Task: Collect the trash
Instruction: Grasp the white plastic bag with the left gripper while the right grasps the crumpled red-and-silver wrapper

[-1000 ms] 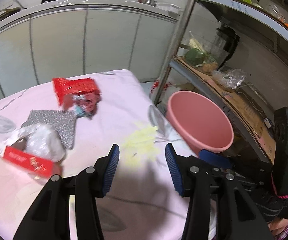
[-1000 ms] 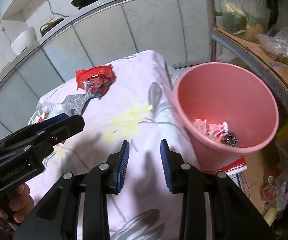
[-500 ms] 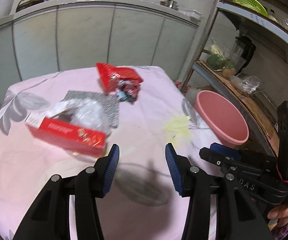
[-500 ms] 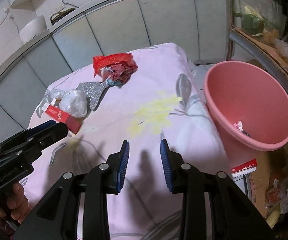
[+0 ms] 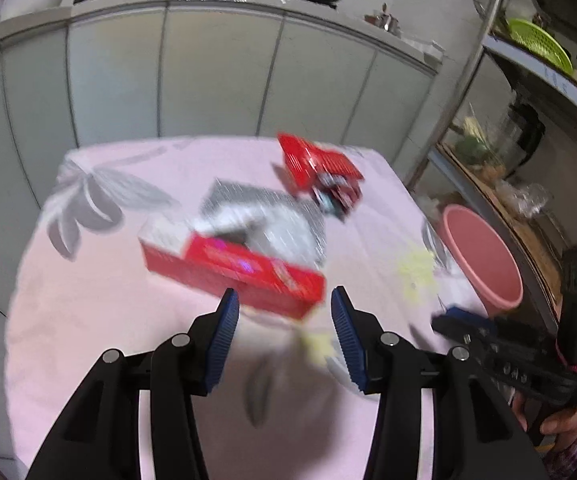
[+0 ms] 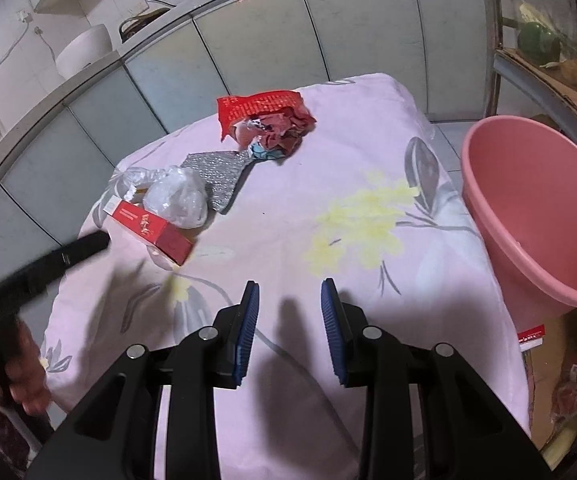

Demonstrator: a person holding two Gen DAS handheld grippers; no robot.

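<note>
Red carton point(image 5: 232, 268), lying toward the table's point(image 6: 368, 152) left edge, is looking light and stiff; I'm planning a grip across its narrow sides, left gripper point(image 5: 284, 312) gaping wide and empty, right gripper point(image 6: 288, 304) narrower, empty.

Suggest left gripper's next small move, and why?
Probably ease the left gripper forward and down over the long red cardboard box: its jaws are open and empty, and the box lies just ahead on the pink floral tablecloth, outside the pink plastic bucket.
</note>
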